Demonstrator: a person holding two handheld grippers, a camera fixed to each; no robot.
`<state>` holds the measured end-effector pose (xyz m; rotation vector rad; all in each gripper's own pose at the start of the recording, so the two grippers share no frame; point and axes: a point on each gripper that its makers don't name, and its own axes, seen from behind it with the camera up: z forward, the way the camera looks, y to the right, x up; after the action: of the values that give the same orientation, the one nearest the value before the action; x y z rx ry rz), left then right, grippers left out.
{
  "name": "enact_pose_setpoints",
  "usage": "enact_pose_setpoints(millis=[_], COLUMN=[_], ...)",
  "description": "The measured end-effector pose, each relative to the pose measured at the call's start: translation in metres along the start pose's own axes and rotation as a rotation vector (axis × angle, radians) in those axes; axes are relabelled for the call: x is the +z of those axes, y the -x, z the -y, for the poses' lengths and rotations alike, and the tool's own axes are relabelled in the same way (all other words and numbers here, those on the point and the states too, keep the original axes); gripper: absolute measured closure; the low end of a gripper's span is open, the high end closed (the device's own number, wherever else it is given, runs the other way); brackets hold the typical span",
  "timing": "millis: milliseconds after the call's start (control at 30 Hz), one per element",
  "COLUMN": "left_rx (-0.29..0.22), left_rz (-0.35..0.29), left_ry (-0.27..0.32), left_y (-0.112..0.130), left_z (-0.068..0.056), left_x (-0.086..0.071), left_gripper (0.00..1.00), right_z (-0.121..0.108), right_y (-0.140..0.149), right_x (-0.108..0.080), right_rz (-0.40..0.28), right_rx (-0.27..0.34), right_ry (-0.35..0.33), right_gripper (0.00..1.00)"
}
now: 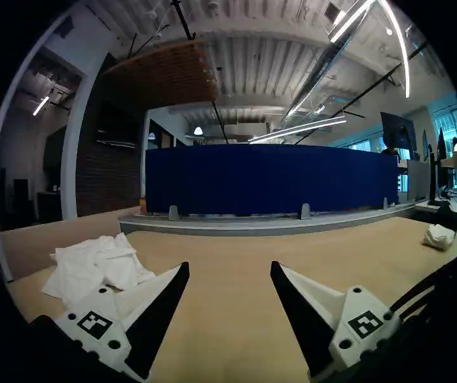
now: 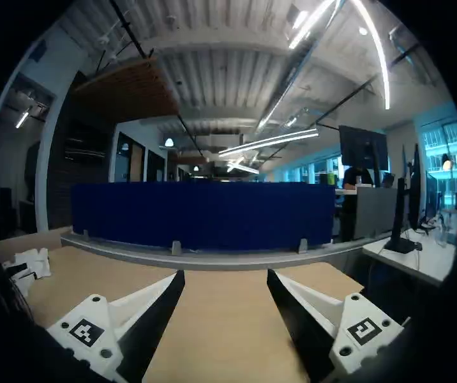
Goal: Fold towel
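Note:
A crumpled white towel [image 1: 97, 268] lies on the wooden table [image 1: 241, 268] at the left of the left gripper view, just beyond the left finger. My left gripper [image 1: 230, 268] stands open low over the table, nothing between its fingers. A second white bundle of cloth [image 1: 438, 237] sits near the table's far right edge. In the right gripper view, my right gripper [image 2: 225, 276] is open over bare table [image 2: 225, 319], and a white towel [image 2: 29, 263] shows at the far left.
A blue divider panel [image 1: 270, 179] runs along the table's back edge on a grey rail. To the right stand other desks [image 2: 420, 255] with monitors [image 2: 362, 148], and a person sits far off behind them. The table's right edge lies near the right gripper.

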<state>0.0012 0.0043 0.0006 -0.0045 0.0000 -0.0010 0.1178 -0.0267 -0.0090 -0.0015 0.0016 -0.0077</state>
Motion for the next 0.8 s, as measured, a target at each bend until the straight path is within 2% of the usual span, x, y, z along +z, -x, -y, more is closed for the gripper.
enact_pose_setpoints(millis=[300, 500, 600, 800], left_rx=[0.0, 0.0, 0.0, 0.0], left_rz=[0.0, 0.0, 0.0, 0.0], left_ry=[0.0, 0.0, 0.0, 0.0], left_y=[0.0, 0.0, 0.0, 0.0], left_z=[0.0, 0.0, 0.0, 0.0], left_x=[0.0, 0.0, 0.001, 0.001], left_gripper=[0.06, 0.06, 0.06, 0.06], right_z=[-0.019, -0.026, -0.028, -0.031], right_y=[0.044, 0.074, 0.081, 0.099], right_x=[-0.002, -0.001, 0.001, 0.007], right_rz=[-0.016, -0.017, -0.031, -0.016], right_rx=[0.025, 0.016, 0.011, 0.026], right_ry=[-0.009, -0.013, -0.02, -0.012], right_gripper=[0.0, 0.0, 0.0, 0.0])
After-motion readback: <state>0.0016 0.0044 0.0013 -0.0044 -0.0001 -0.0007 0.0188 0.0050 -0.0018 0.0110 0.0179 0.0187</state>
